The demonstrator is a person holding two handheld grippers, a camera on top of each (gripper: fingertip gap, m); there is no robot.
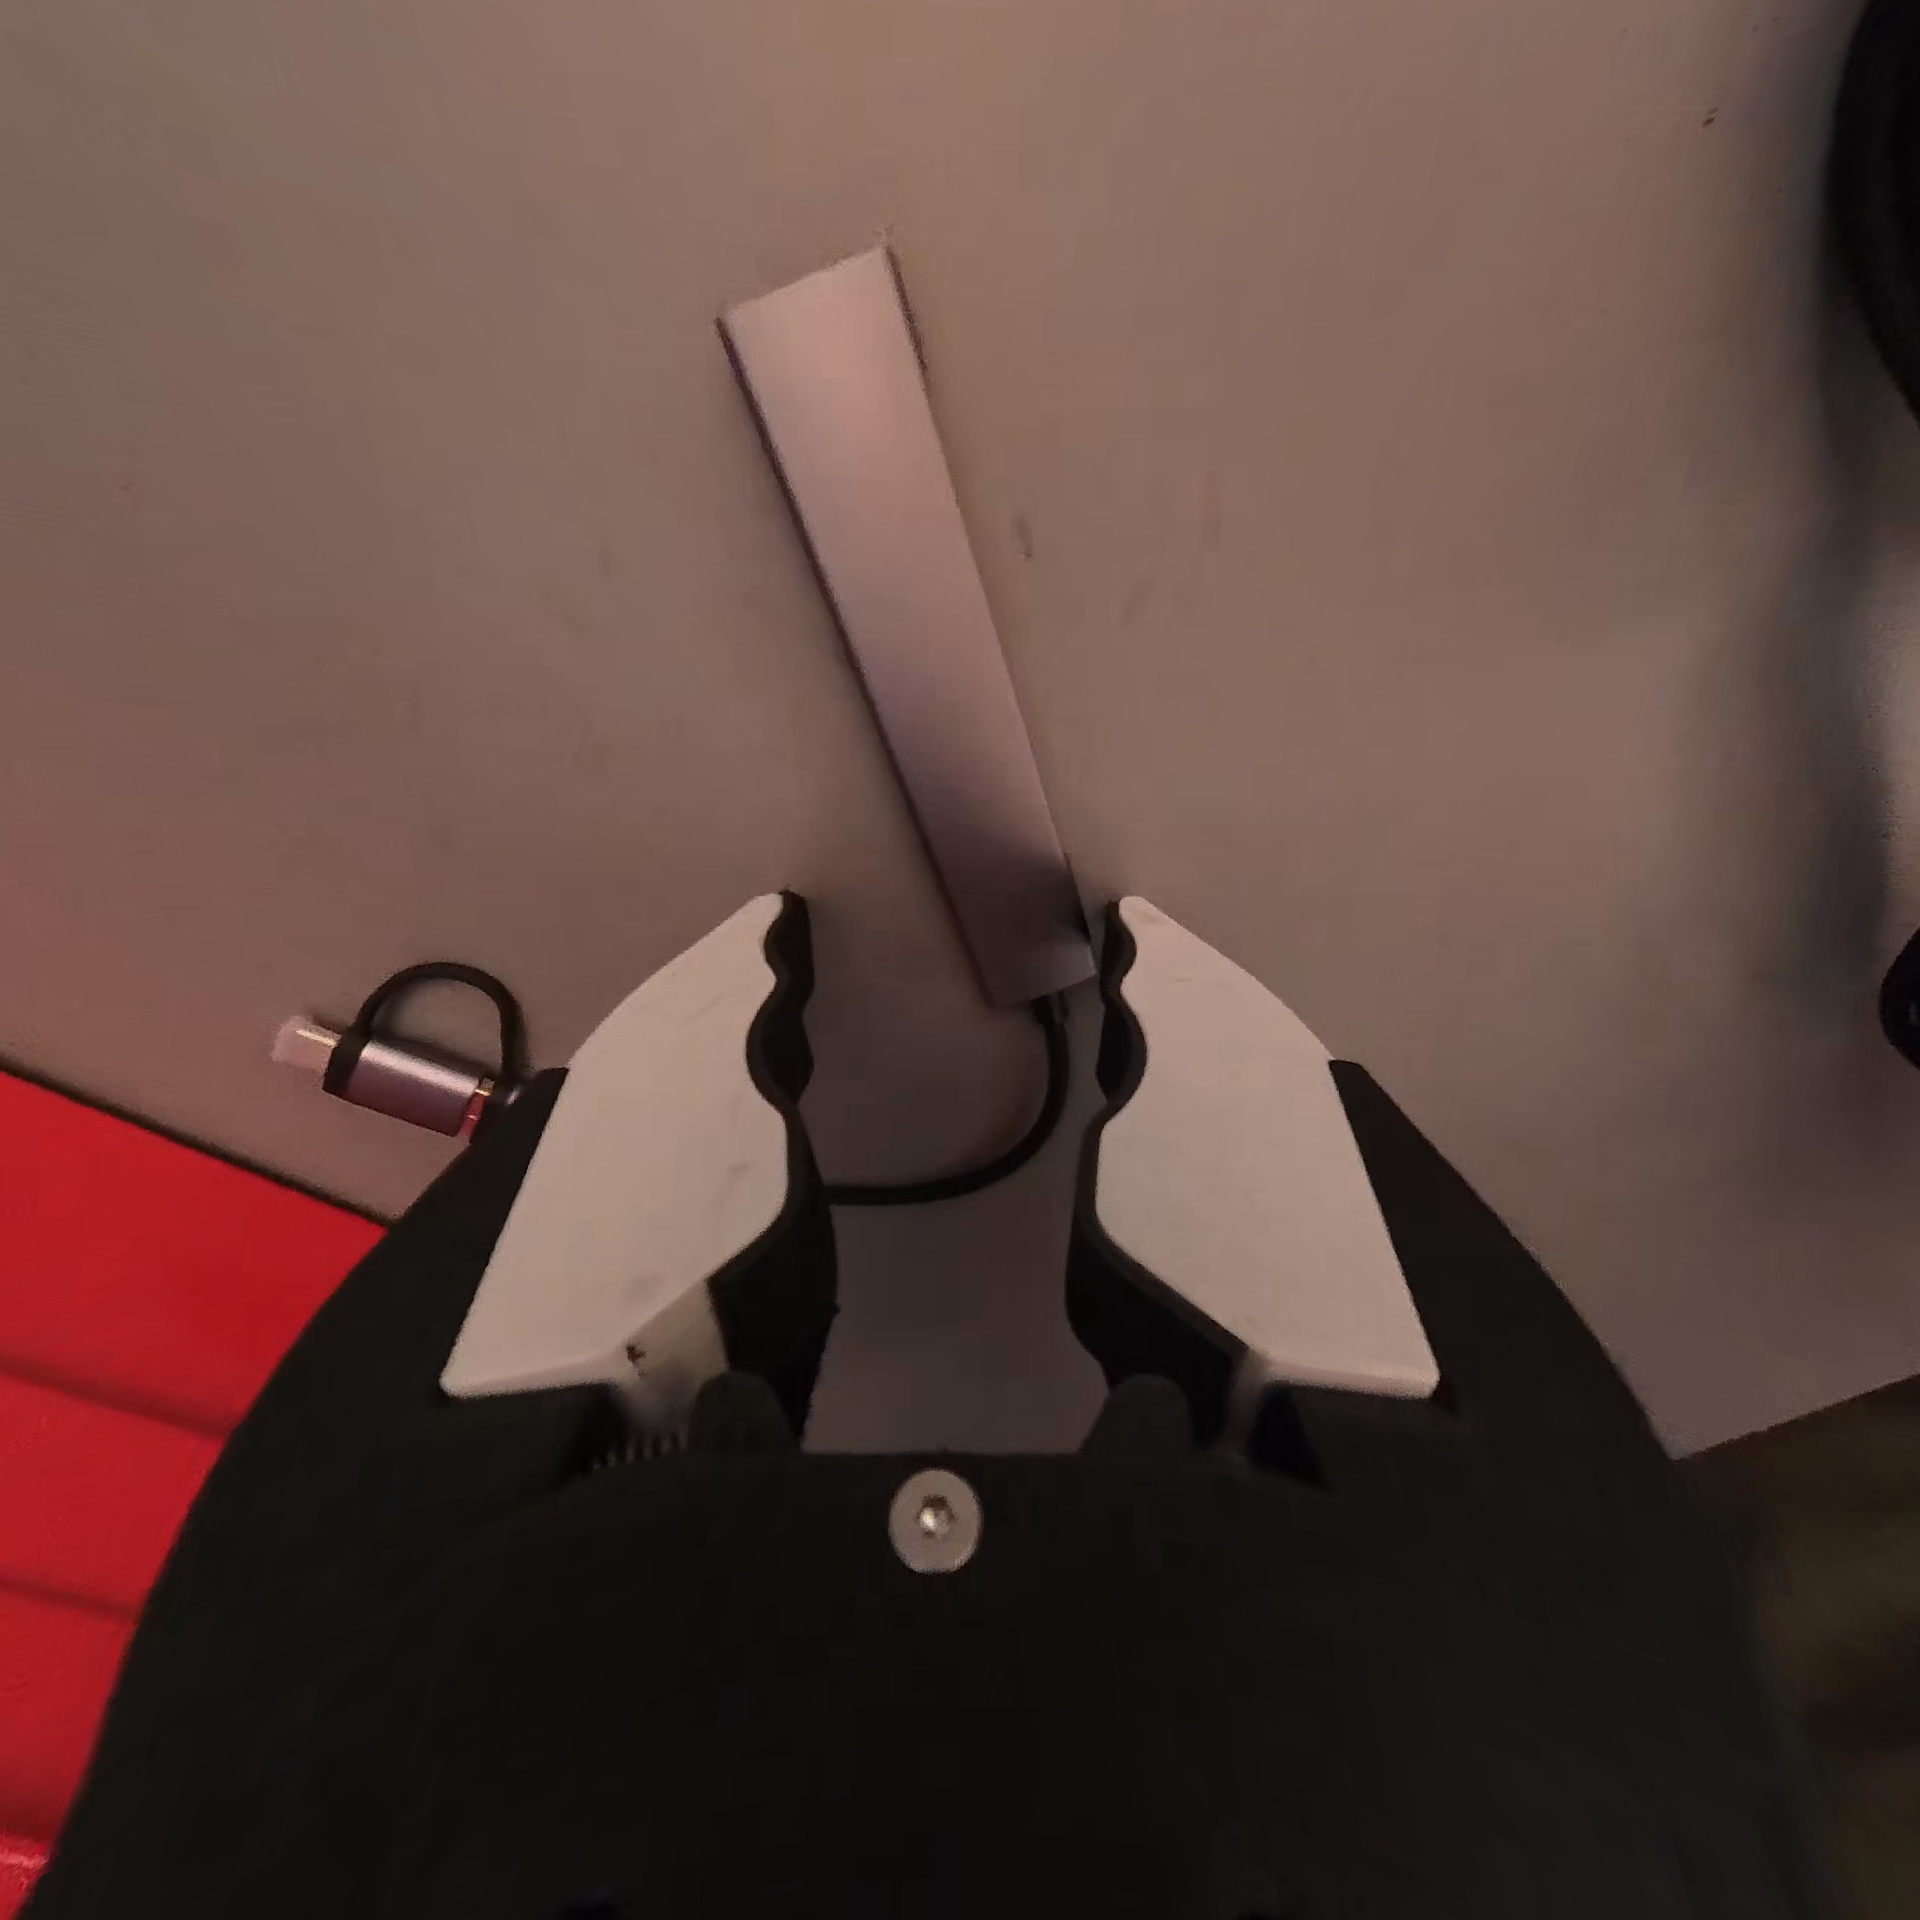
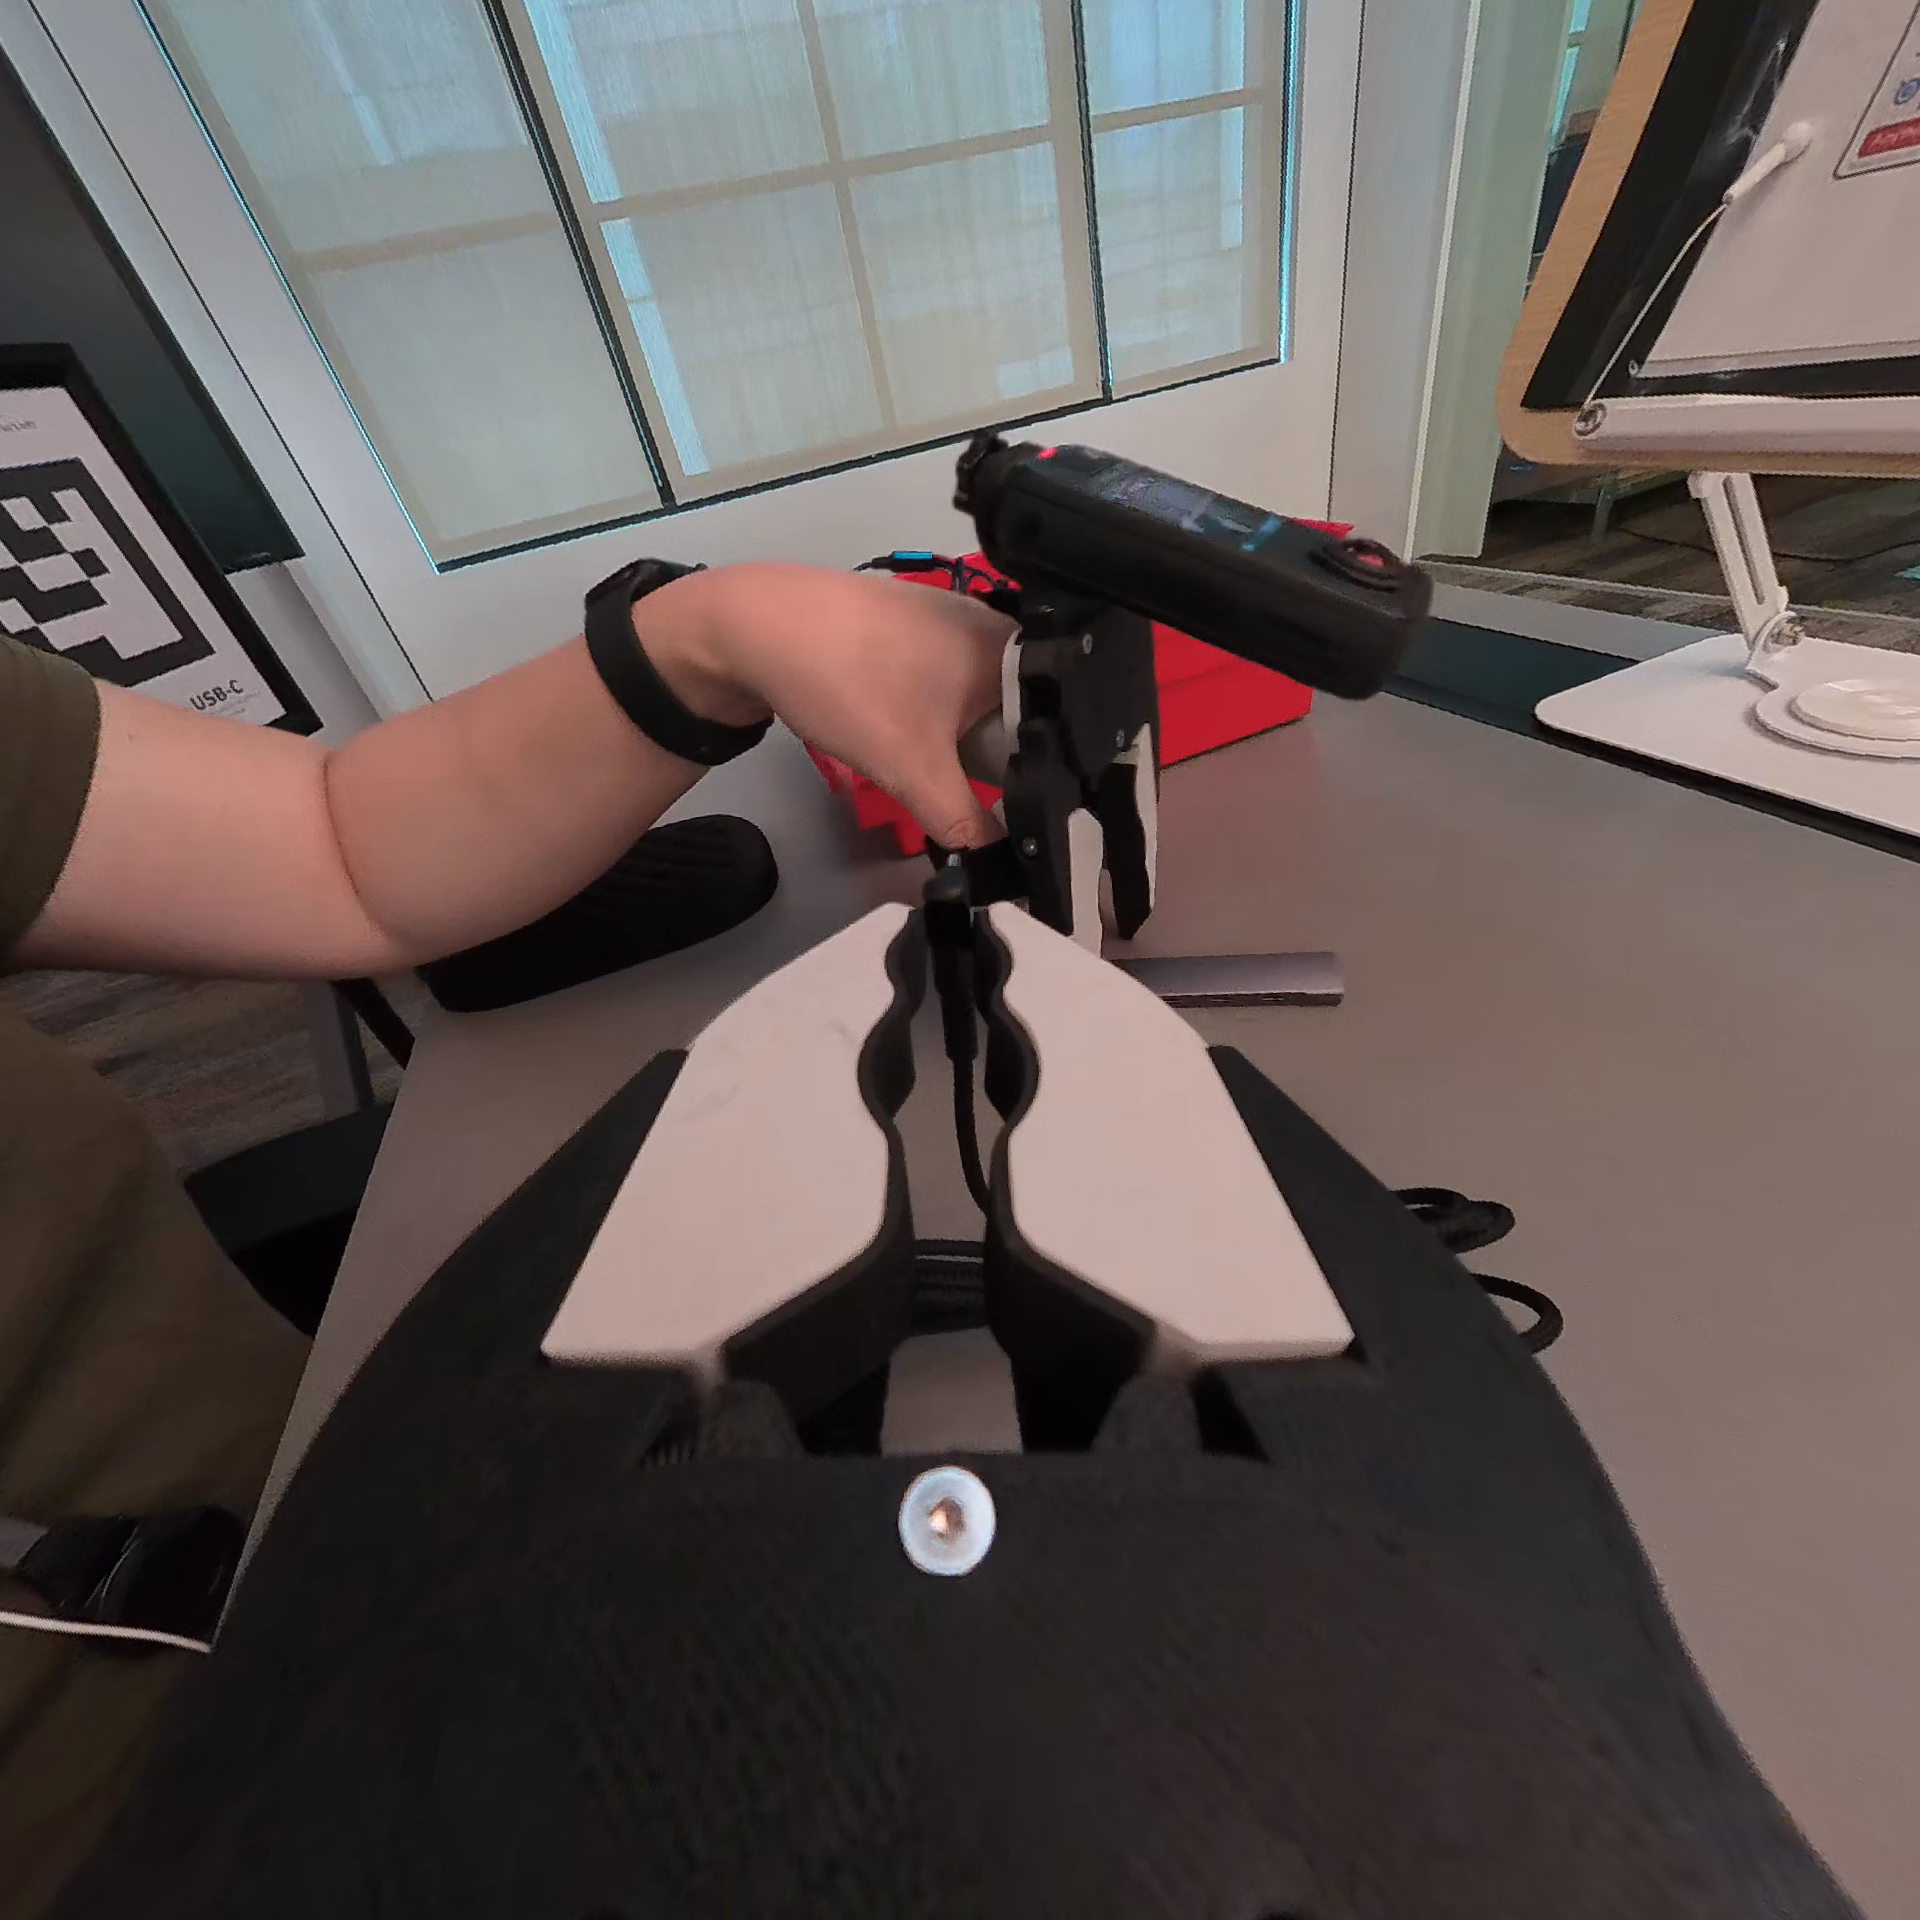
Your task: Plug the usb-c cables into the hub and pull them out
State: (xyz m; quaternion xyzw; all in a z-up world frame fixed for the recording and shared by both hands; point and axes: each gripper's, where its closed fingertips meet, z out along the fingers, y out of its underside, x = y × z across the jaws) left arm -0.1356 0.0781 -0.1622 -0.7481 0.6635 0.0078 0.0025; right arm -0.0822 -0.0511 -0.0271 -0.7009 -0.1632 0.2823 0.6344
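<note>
The right gripper [image 2: 948, 920] clamps a black usb-c cable [image 2: 954, 987] by its plug. The left gripper [image 1: 951, 935], jaws wide, straddles the near end of the hub [image 1: 899, 623] on the grey table [image 1: 1403, 623]. Judged: no insertion done yet. A red box [image 2: 1236, 675] lies beyond, clear of the work.
</note>
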